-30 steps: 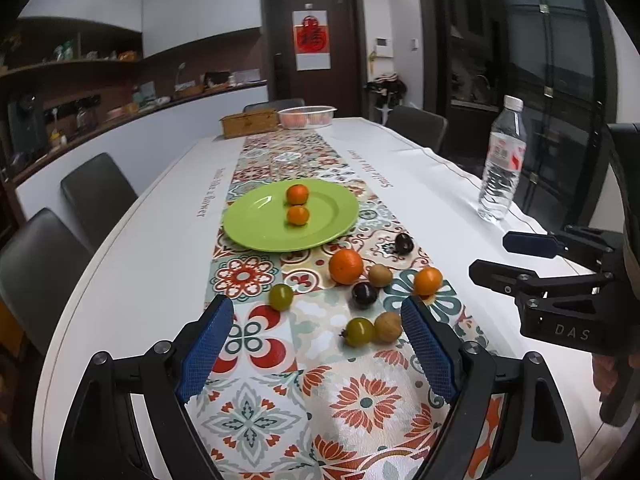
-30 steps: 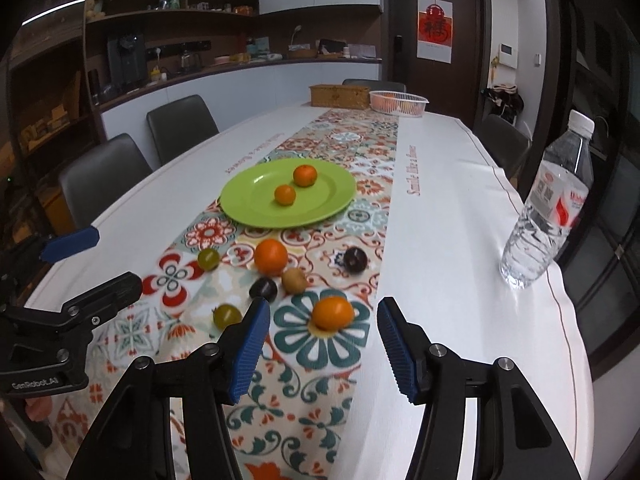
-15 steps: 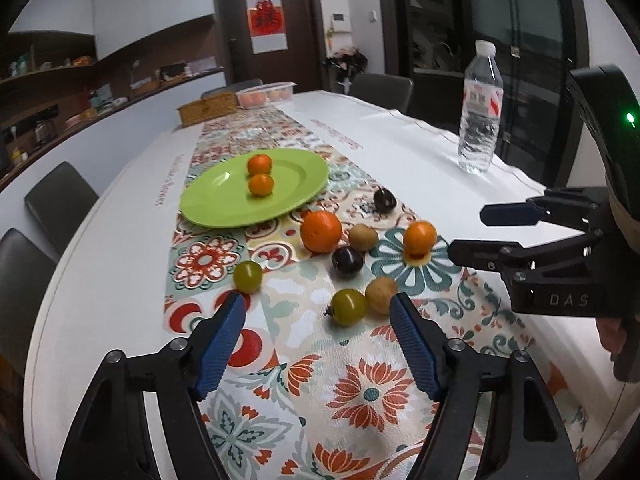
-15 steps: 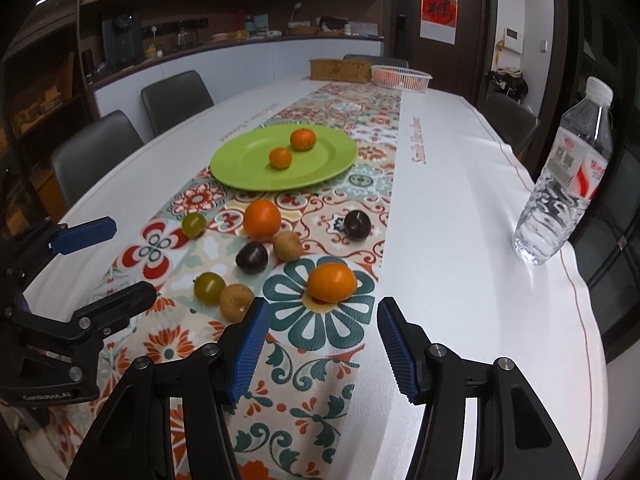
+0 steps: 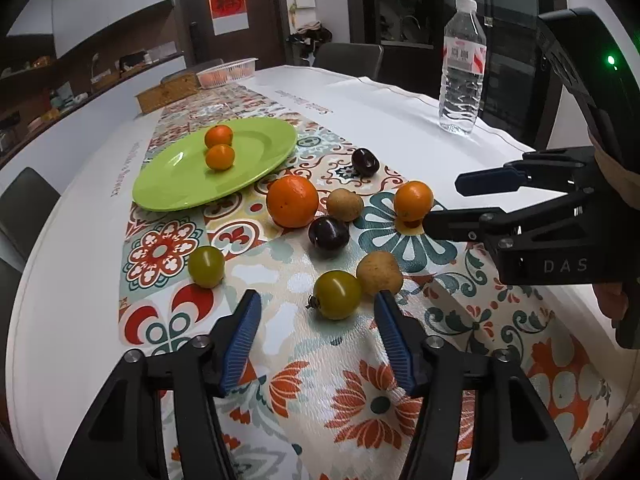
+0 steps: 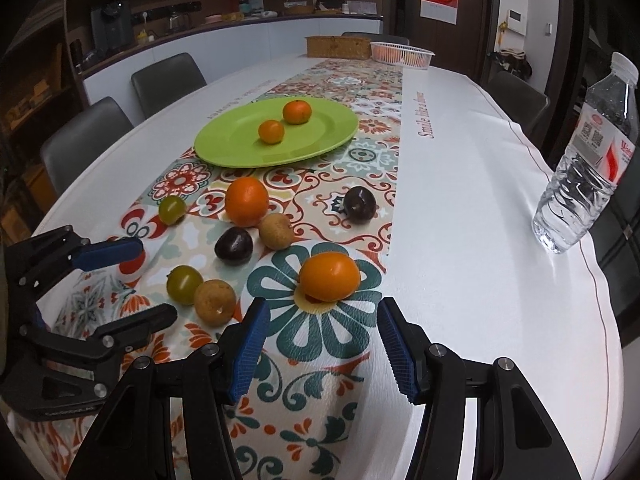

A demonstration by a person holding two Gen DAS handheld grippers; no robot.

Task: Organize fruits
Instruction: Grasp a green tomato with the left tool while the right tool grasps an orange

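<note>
1. Since 1 s ago both tools have come lower and closer to the loose fruit; in the left wrist view the fruit now looms larger and the green plate sits further up-left.
2. The left tool is released, its blue pads spread wide, with the green tomato just ahead between them and the brown fruit touching that tomato near the right pad.
3. The right tool is likewise released, holding nothing, and the small orange lies just ahead of the gap.
4. That small orange looks slightly oval, its long axis running across the runner; the green tomato's stem points toward the counter's near edge.
5. The plate, further along the runner toward the far edge, carries 2 mandarins, 1 behind the other.
6. Between plate and tools lie a large orange, 2 dark plums and another brown fruit.
7. A water bottle stands upright near the counter's right edge.
</note>
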